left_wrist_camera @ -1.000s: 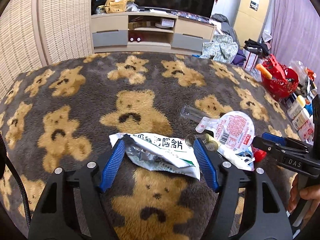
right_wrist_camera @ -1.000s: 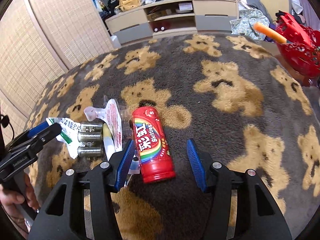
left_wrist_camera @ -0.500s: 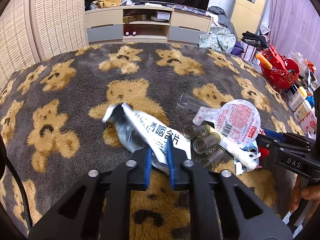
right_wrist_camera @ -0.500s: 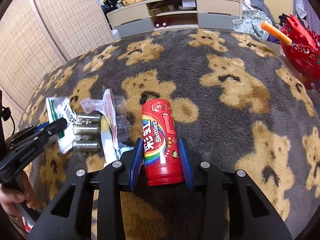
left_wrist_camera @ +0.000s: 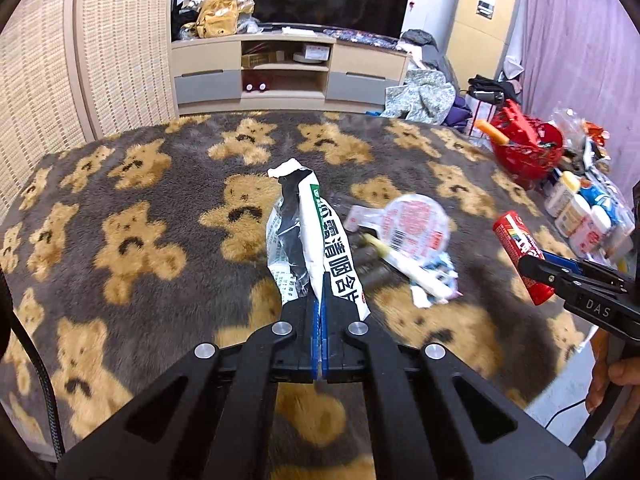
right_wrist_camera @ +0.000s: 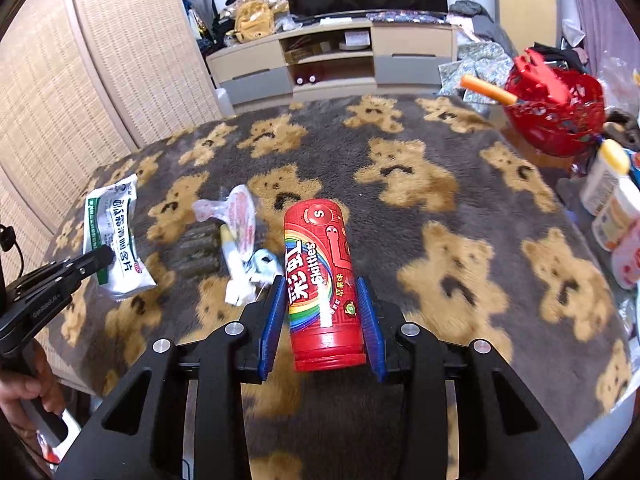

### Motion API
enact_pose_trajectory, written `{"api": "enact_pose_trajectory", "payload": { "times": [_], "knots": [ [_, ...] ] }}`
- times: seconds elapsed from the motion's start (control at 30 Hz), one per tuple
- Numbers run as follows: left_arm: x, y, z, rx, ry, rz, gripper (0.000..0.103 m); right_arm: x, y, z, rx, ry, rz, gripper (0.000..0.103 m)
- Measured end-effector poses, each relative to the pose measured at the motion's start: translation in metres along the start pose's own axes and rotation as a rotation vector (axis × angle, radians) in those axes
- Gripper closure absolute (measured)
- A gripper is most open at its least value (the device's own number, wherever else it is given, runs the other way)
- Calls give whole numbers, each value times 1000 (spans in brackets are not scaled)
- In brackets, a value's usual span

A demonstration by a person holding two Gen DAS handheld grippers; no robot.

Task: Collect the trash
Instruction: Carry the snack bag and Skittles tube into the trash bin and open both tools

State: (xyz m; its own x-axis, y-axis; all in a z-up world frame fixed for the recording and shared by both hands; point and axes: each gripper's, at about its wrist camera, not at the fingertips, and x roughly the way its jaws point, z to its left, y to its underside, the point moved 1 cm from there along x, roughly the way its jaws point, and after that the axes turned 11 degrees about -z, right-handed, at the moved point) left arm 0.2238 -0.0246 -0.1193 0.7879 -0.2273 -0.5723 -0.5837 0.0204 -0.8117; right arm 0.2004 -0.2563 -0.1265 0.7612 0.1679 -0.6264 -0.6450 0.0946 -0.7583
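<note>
The left gripper point(left_wrist_camera: 321, 300) has its jaws pressed together on the white wrapper point(left_wrist_camera: 316, 240), lifted clear of the blanket point(left_wrist_camera: 140, 200). The right gripper point(right_wrist_camera: 322, 312) pinches the red Skittles tube point(right_wrist_camera: 320, 280) beside the remaining litter point(right_wrist_camera: 240, 248), evidently for disposal.

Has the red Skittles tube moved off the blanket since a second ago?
Yes. The Skittles tube, clamped in the right hand-held gripper, is now lifted off the bear blanket it lay on.

Batteries point(right_wrist_camera: 196, 242): motion-blurred on the bear-print blanket point(left_wrist_camera: 132, 184), count uncertain, partly covered by a round foil lid point(left_wrist_camera: 416, 226). Bottles point(right_wrist_camera: 612, 196): cut off at the right-wrist view's edge, labels illegible. White pouch point(left_wrist_camera: 320, 240): lower end hidden between the left gripper's point(left_wrist_camera: 321, 292) blue pads.
</note>
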Motion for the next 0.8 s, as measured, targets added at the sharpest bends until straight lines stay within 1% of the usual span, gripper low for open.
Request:
{"api": "enact_pose_trajectory", "payload": {
  "times": [0.13, 0.27, 0.43, 0.6, 0.8],
  "knots": [
    [-36, 12, -8, 3, 5, -18, 103, -31, 12, 8, -18, 15, -17, 65],
    [-67, 31, -13, 5, 4, -25, 103, -64, 34, 18, -31, 27, -27, 65],
    [-103, 66, -19, -1, 21, -19, 103, -97, 64, 29, -30, -2, -25, 65],
    [-126, 104, -27, 3, 41, 4, 103, -122, 101, 42, -39, -58, -2, 65],
    [-137, 148, -35, 4, 60, 57, 103, -129, 141, 51, -43, -88, 36, 65]
  ]
}}
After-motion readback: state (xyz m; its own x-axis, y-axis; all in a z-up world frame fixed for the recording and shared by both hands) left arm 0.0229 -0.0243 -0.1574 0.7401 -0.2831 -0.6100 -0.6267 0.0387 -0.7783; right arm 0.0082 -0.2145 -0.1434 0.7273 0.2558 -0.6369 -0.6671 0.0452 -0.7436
